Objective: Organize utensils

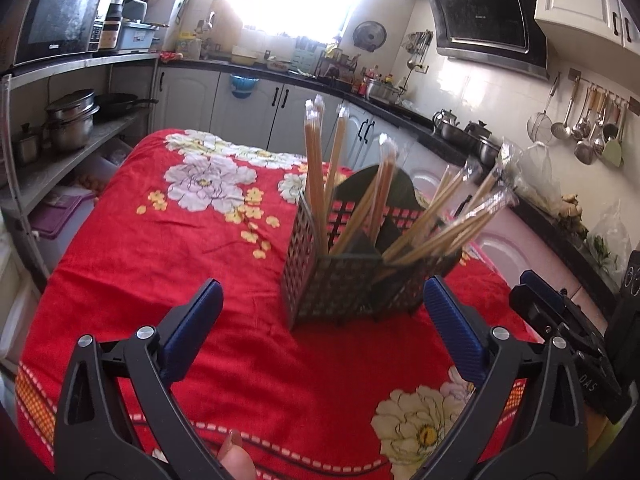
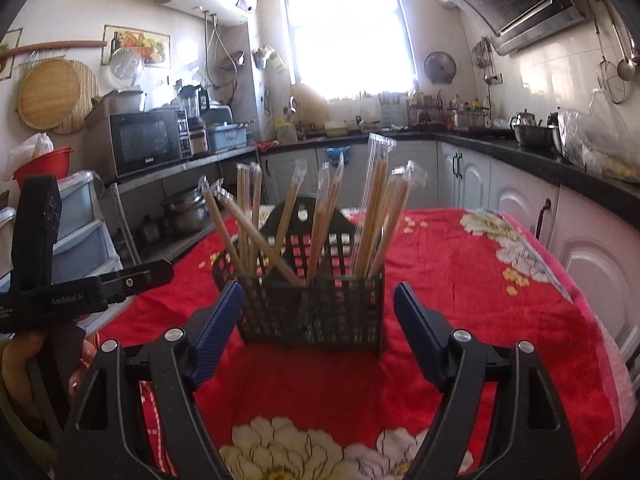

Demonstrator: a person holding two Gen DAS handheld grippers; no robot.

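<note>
A dark perforated utensil holder stands on the red flowered tablecloth. Several wrapped wooden chopsticks stand and lean in its compartments. My left gripper is open and empty, just in front of the holder. In the right wrist view the holder sits just beyond my right gripper, which is open and empty with a pad on each side of it, not touching. The chopsticks fan out above. The right gripper's body shows at the right edge of the left wrist view.
Kitchen counters with pots and a bag run along the right side. A shelf with pots and a microwave stands to the left. Ladles hang on the right wall. The tablecloth edge is near me.
</note>
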